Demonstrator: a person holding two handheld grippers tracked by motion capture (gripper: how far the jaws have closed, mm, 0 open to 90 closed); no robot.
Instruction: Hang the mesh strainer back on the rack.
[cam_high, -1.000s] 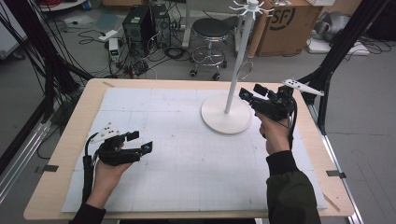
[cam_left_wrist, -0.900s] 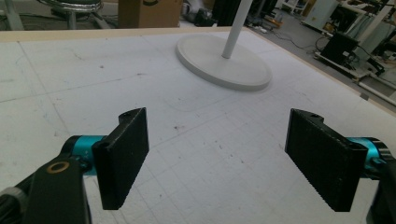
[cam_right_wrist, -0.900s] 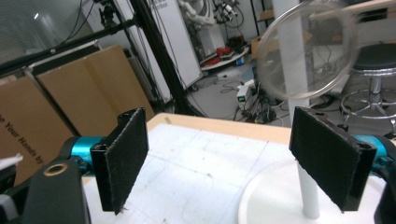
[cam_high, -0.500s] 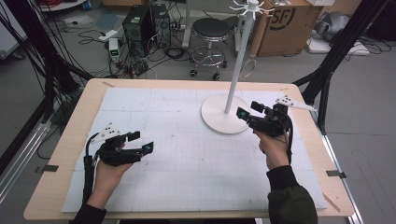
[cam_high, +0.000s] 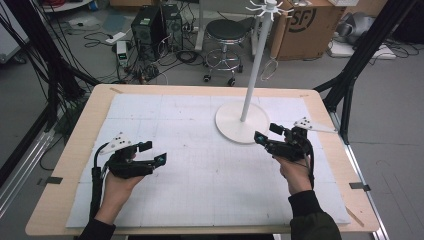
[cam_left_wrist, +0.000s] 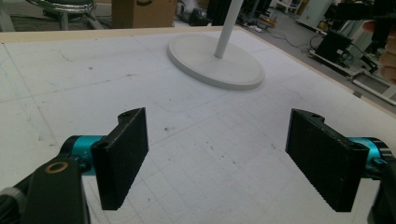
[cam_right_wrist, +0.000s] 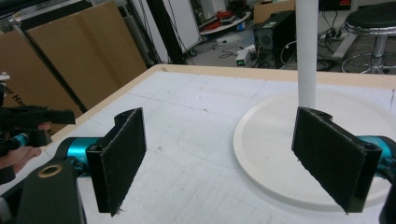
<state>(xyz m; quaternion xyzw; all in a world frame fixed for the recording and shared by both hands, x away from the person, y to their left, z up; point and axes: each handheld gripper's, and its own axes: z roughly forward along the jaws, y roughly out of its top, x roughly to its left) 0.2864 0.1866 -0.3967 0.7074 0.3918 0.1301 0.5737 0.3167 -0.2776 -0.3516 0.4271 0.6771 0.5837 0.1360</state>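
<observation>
Right gripper (cam_high: 267, 135) sits right of centre in the high view, jaws spread wide with nothing between them, and it has dropped down and toward the near edge since a second ago, off the level of the pole to just above the mat. That reads as lining up on the foot of the white hanger stand (cam_high: 243, 121), whose round base plate lies flat on the white grid mat (cam_high: 200, 165), upper right of centre, just beside the jaws but not touched. From the right gripper view the pole (cam_right_wrist: 307, 51) rises straight between the pads, plain white, smooth and upright. Left gripper (cam_high: 152, 152), lower left of the high view, is also wide and empty, parked over the mat well apart from the stand. The bench (cam_high: 75, 150) shows tan wood around the mat.
</observation>
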